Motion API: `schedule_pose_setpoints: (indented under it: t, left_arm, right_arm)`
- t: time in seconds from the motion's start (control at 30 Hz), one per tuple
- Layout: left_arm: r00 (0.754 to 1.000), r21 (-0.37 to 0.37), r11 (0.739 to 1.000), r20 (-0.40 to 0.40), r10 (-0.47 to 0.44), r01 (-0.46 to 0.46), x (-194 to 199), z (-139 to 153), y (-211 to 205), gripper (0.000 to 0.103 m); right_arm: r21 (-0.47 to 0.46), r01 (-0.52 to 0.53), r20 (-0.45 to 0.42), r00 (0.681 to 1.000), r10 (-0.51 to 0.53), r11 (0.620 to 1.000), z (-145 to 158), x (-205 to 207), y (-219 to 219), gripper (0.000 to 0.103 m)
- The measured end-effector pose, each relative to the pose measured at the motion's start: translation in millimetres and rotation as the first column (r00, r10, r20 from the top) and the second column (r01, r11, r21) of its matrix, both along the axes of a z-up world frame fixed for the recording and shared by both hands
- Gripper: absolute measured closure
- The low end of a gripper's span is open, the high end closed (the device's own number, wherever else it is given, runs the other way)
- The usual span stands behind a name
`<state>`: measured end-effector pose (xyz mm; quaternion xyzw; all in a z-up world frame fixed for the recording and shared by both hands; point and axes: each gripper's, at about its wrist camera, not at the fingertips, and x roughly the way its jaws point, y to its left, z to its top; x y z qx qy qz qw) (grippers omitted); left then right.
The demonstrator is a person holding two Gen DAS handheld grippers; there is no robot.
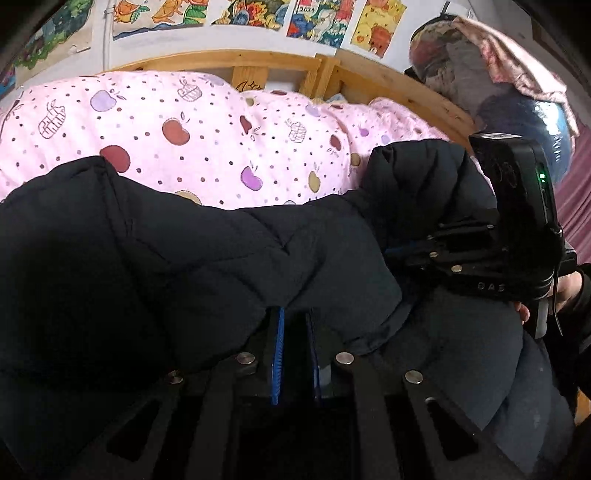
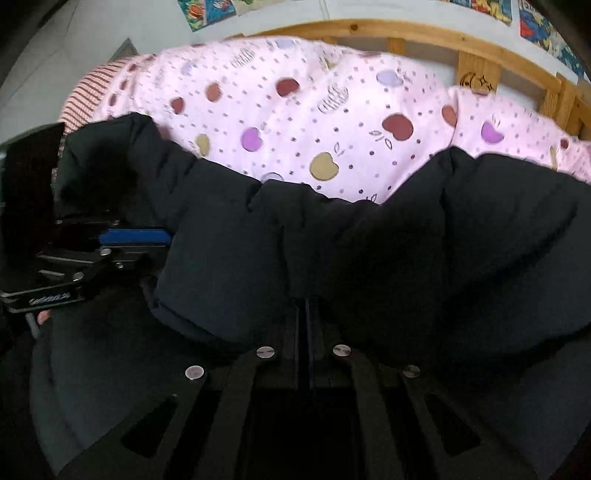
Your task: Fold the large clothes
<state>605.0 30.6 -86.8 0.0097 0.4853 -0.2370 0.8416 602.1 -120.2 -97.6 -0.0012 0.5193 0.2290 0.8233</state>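
Observation:
A large black puffer jacket (image 1: 184,258) lies bunched on the bed and fills the lower half of both views. My left gripper (image 1: 295,332) is shut on a fold of the jacket's edge, which runs down between the blue pads (image 1: 277,350). The right gripper (image 1: 417,251) reaches in from the right at the same raised edge, a hand behind it. In the right wrist view my right gripper (image 2: 306,321) has its fingers close together, pinching the jacket (image 2: 406,240). The left gripper (image 2: 147,240) shows at the left, its blue pad against the fabric.
Behind the jacket lies a pink quilt with an apple print (image 1: 207,129), against a wooden bed frame (image 1: 399,88). Colourful posters (image 1: 317,18) hang on the wall. A heap of clothes (image 1: 491,66) sits at the far right, and striped fabric (image 2: 88,92) at the far left.

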Motion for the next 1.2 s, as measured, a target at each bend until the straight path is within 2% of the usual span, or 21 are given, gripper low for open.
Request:
schedule_pose_setpoints:
  t: [0.13, 0.27, 0.6, 0.73, 0.8, 0.83, 0.87, 0.9, 0.97, 1.03, 1.2]
  left_arm:
    - [0.999, 0.033, 0.999, 0.022, 0.029, -0.03, 4.5, -4.0, -12.9, 0.092]
    - [0.998, 0.067, 0.997, 0.052, 0.025, -0.029, -0.6, 1.0, -17.6, 0.092]
    - [0.996, -0.025, 0.999, 0.089, 0.031, -0.029, -11.1, 3.1, 4.6, 0.091]
    - [0.993, -0.036, 0.999, 0.11, 0.033, -0.029, -19.3, 10.5, 8.5, 0.089]
    - [0.991, -0.029, 0.999, 0.125, 0.042, -0.038, -25.2, 17.0, 8.3, 0.088]
    - [0.99, -0.021, 0.999, 0.133, 0.047, -0.045, -28.7, 20.8, 8.7, 0.086]
    - [0.988, -0.01, 0.999, 0.143, 0.054, -0.053, -32.6, 25.1, 8.8, 0.084]
    - [0.987, -0.001, 0.998, 0.15, 0.06, -0.061, -36.6, 29.4, 8.9, 0.078]
    - [0.983, 0.008, 0.997, 0.165, 0.077, -0.079, -45.9, 37.6, 8.2, 0.066]
    - [0.979, 0.008, 0.996, 0.183, 0.091, -0.094, -58.2, 46.4, 9.4, 0.043]
    - [0.97, 0.003, 0.987, 0.186, 0.159, -0.162, -77.3, 61.6, 17.4, 0.038]
  right_arm:
    - [0.018, 0.017, 0.015, 1.0, -0.017, 1.0, -4.9, -0.1, -0.1, 0.1]
    - [-0.006, 0.015, 0.05, 0.999, -0.014, 1.0, -2.1, -9.8, 1.6, 0.1]
    - [-0.006, 0.038, 0.12, 0.992, -0.036, 0.999, 9.0, -37.8, 2.0, 0.1]
    - [-0.041, 0.046, 0.176, 0.984, -0.038, 0.998, 28.3, -59.3, 4.8, 0.099]
    - [-0.072, 0.055, 0.206, 0.978, -0.039, 0.996, 38.9, -70.2, 7.0, 0.095]
    - [-0.082, 0.062, 0.218, 0.975, -0.043, 0.995, 45.3, -72.5, 8.5, 0.093]
    - [-0.085, 0.068, 0.23, 0.972, -0.047, 0.994, 51.1, -77.6, 8.7, 0.086]
    - [-0.084, 0.079, 0.242, 0.969, -0.057, 0.993, 56.1, -83.8, 8.0, 0.078]
    - [-0.073, 0.096, 0.253, 0.965, -0.075, 0.993, 63.3, -93.7, 4.7, 0.067]
    - [-0.063, 0.11, 0.266, 0.96, -0.09, 0.992, 69.8, -104.0, -0.3, 0.062]
    - [-0.046, 0.121, 0.266, 0.958, -0.105, 0.992, 76.1, -100.8, -14.3, 0.048]
